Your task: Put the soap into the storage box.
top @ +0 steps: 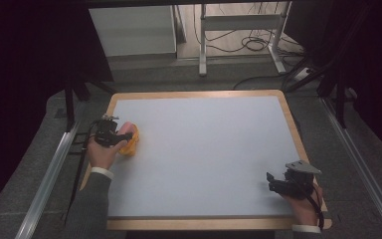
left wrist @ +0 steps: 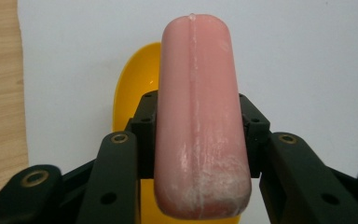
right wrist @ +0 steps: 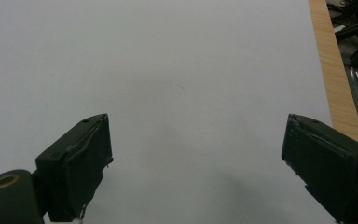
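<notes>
A pink sausage-shaped toy [left wrist: 198, 116] sits lengthwise between the jaws of my left gripper [left wrist: 198, 121], which is shut on it; both black pads press its sides. Under it lies a yellow dish or bowl [left wrist: 137, 84], partly hidden. In the high view the left gripper [top: 121, 135] holds the pink piece [top: 126, 128] over the yellow object [top: 131, 144] at the left side of the white mat [top: 204, 149]. My right gripper [right wrist: 196, 163] stands open over bare mat, with nothing between its jaws. It rests at the front right corner [top: 278, 181].
The white mat lies on a wooden board [top: 291, 119] with rounded corners. Metal rails [top: 355, 154] run along both sides of the table. Beyond the far edge stand a table frame [top: 238, 35] and cables on the floor.
</notes>
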A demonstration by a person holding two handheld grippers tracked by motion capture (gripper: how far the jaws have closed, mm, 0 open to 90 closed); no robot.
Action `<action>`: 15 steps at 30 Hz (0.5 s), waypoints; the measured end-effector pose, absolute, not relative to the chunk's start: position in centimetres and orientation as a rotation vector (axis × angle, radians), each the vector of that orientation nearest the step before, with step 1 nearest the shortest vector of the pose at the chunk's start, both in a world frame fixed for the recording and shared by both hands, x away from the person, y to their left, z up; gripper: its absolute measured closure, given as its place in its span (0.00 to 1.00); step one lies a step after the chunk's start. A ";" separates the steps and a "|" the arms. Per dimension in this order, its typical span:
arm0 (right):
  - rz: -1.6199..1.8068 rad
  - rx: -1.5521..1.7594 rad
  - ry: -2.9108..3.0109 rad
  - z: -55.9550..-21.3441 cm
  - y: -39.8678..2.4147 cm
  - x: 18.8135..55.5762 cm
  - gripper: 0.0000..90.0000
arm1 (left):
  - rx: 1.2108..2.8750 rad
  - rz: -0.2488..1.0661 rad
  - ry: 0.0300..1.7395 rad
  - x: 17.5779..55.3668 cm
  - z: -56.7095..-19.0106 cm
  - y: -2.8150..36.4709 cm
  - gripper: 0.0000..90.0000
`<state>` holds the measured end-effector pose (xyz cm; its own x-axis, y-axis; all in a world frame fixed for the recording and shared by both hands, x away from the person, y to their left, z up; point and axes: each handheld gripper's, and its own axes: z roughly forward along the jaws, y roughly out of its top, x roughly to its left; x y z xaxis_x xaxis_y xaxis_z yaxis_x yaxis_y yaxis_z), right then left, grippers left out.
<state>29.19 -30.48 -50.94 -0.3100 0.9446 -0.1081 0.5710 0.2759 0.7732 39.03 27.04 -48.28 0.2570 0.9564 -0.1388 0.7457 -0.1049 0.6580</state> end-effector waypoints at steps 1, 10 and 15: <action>0.853 1.357 1.982 -50.9 -30.5 29.2 0.09 | 1.906 0.431 1.543 39.1 -48.4 27.1 0.67; 0.849 1.357 1.983 -51.0 -30.5 29.2 0.09 | 1.923 0.426 1.572 39.1 -49.6 27.3 0.67; 0.845 1.354 1.986 -51.1 -30.4 29.3 0.09 | 1.901 0.431 1.531 38.7 -49.0 27.5 0.55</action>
<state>29.25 -30.40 -51.07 -0.3127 0.9430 -0.1140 0.5720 0.2827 0.7700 38.66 27.51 -49.00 0.2636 0.9541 -0.1421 0.7401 -0.1056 0.6641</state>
